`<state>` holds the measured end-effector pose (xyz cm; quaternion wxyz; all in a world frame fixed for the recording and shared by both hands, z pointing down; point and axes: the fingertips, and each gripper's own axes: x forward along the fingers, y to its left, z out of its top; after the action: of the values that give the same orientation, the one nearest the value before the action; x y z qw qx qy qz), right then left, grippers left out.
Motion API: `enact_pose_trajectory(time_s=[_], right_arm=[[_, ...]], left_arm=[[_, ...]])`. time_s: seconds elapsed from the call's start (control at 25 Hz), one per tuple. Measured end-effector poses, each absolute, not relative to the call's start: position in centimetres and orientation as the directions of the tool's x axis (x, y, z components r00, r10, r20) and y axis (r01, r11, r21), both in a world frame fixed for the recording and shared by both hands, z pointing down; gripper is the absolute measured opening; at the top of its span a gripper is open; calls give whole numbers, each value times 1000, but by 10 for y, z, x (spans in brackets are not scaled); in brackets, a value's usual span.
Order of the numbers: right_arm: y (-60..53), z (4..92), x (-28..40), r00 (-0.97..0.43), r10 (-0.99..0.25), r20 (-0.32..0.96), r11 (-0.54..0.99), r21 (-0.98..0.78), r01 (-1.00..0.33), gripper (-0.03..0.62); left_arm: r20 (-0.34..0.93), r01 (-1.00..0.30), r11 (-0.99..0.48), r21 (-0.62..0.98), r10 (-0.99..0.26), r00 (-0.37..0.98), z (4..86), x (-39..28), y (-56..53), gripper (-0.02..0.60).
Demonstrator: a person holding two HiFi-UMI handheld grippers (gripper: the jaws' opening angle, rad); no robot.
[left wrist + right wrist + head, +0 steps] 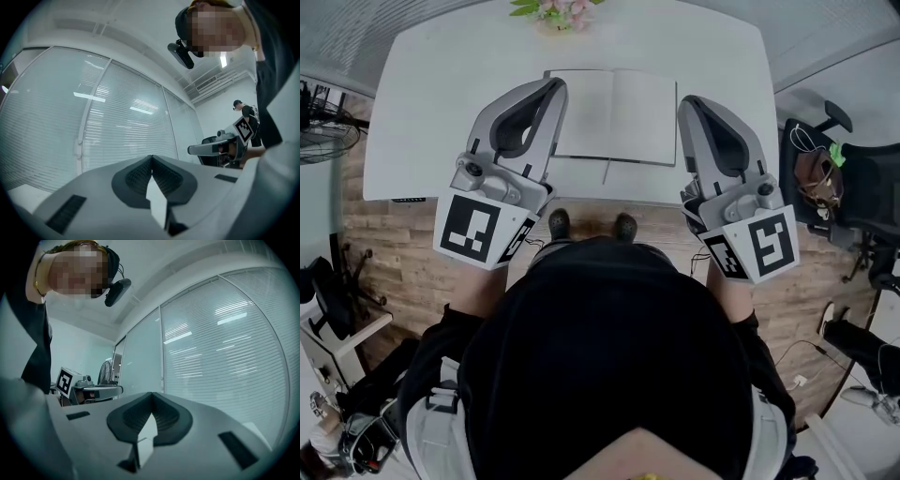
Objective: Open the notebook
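The notebook lies open and flat on the white table, showing two blank pages, with a thin ribbon hanging over its near edge. My left gripper is at the notebook's left edge and my right gripper at its right edge, both raised and pointing away from me. Both are shut, jaws meeting at the tips with nothing between them. The left gripper view and the right gripper view face window blinds, and the notebook is out of sight in both.
A small bunch of flowers stands at the table's far edge. A black office chair with a bag is to the right, and a fan to the left. The person's shoes show under the near table edge.
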<state>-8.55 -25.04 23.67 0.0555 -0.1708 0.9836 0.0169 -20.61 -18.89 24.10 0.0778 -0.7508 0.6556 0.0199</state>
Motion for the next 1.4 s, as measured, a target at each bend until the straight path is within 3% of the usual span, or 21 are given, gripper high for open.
enact_pose_trajectory(time_s=[1.08,1.4], right_arm=[[-246,234,-84,-920,-365,-143,923,74,-377,3],[-239,230,-89,-932,-321,-166,936,93,-338,3]], left_arm=[[-147,-990,-118,-74,-981,128,241,-214,-184,12],[-144,-992,-116,-59,-982,123,242,-215,-182,12]])
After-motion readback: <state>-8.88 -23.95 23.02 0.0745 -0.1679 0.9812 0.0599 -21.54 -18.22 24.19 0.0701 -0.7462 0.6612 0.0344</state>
